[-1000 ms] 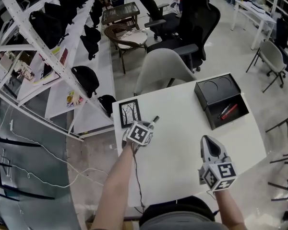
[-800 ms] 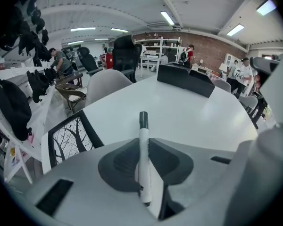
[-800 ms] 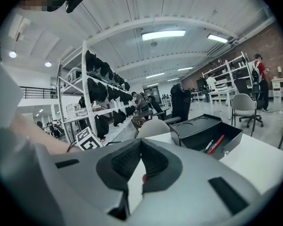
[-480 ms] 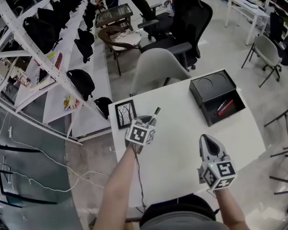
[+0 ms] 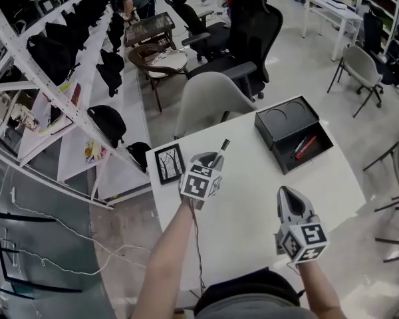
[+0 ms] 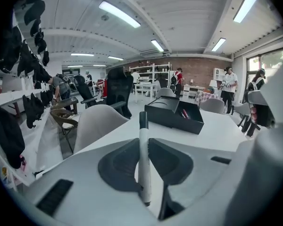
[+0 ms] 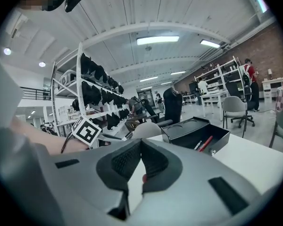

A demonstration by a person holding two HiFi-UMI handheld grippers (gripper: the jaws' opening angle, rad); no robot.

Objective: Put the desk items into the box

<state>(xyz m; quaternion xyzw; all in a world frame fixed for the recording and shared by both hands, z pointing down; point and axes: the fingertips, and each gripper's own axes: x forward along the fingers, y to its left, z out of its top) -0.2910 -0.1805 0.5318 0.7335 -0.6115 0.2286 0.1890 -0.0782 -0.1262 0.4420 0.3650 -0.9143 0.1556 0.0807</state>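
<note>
My left gripper (image 5: 211, 161) hangs above the white table (image 5: 253, 205), shut on a white marker with a black cap (image 5: 219, 150). In the left gripper view the marker (image 6: 143, 159) stands upright between the pads, its cap pointing at the black box (image 6: 175, 114). That open box (image 5: 294, 135) sits at the table's far right corner and holds a red pen (image 5: 305, 146) and a darker one. My right gripper (image 5: 287, 195) is low over the table's near right part, its jaws (image 7: 140, 145) meeting at the tips with nothing held.
A black-framed tree picture (image 5: 168, 163) lies at the table's far left edge. A grey chair (image 5: 209, 98) and a black office chair (image 5: 253, 25) stand behind the table. Shelving with dark bags (image 5: 53, 52) runs along the left, and a folding chair (image 5: 359, 65) is at the right.
My left gripper has lifted with the marker and moved away from me and to the right, toward the box. The right gripper has stayed where it was.
</note>
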